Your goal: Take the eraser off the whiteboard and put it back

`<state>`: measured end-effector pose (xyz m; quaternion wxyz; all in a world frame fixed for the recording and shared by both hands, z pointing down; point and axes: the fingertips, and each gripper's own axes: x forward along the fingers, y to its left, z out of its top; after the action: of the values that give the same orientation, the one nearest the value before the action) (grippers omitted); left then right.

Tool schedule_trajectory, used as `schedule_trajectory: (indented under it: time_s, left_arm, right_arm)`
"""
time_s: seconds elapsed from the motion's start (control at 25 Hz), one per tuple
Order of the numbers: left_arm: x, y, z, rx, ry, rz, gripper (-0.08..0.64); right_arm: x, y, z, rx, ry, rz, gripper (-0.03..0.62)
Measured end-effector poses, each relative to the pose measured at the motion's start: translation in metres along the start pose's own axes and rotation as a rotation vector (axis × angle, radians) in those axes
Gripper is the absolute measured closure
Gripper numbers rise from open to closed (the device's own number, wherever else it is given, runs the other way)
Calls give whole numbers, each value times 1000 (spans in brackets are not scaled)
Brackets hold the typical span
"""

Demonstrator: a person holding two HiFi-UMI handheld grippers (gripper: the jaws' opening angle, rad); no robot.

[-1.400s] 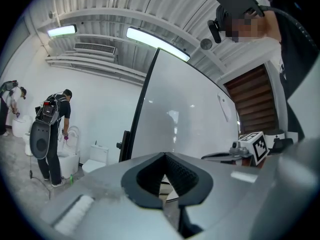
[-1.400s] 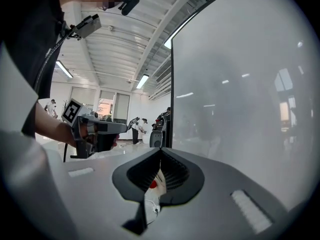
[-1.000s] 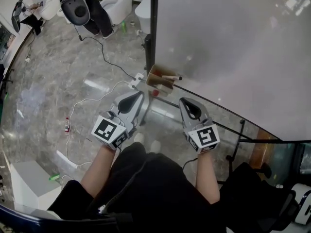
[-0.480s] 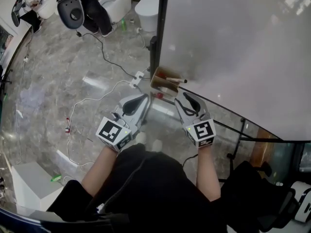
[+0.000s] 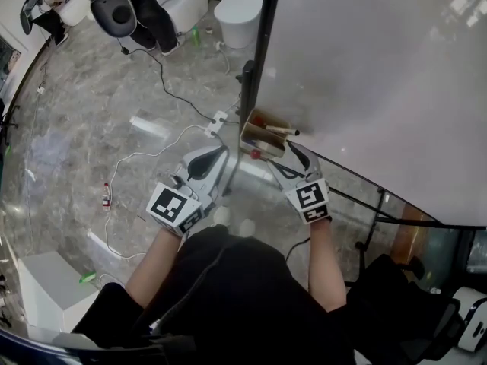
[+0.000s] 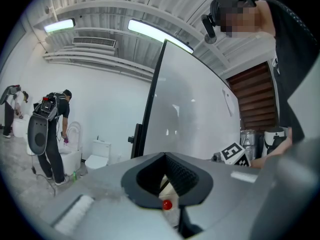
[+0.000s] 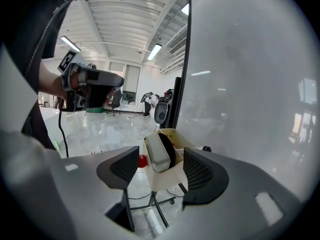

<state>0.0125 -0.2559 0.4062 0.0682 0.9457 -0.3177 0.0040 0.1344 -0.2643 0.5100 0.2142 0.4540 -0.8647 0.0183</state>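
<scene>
Fingers (image 7: 204, 171) on the right gripper (image 7: 161, 159) have just been opening and now stand about as wide apart as they go, with nothing pressed between the pads. My guess is they are held that way so the eraser can pass between them. Biggest thing in front of the person is the whiteboard (image 5: 380, 74), a pale sheet in a dark frame, upright on its stand over the marble floor (image 5: 91, 128). At its lower corner, against the frame post, hangs a small cream holder box (image 5: 262, 137), kept there presumably so the writing things stay within reach. The left gripper (image 6: 165, 158) is held level off to one side with its tips together on nothing, which looks to me like parking it out of the way. In the box the eraser (image 7: 156, 156) stands on edge, grey back outward and black felt toward the board, its upper part clear of the rim and so easy to take hold of. It sits straight ahead of the right gripper, framed in the gap between the two fingertips but beyond them, touching neither pad. A marker (image 5: 283, 131) lies across the box top, and a small red ball (image 7: 143, 160) shows just beside the box.
</scene>
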Motion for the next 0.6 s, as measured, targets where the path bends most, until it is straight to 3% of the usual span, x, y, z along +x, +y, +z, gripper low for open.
schedule_trajectory:
  time_s: [0.48,0.6]
  left_arm:
    - [-6,22,-1,1,11,57,557]
    - [-8,25,1,-6,10,69,557]
  right_arm:
    - [34,4,-8,-65,61,61,309]
    - [37,4,-10,-93,74,60,372]
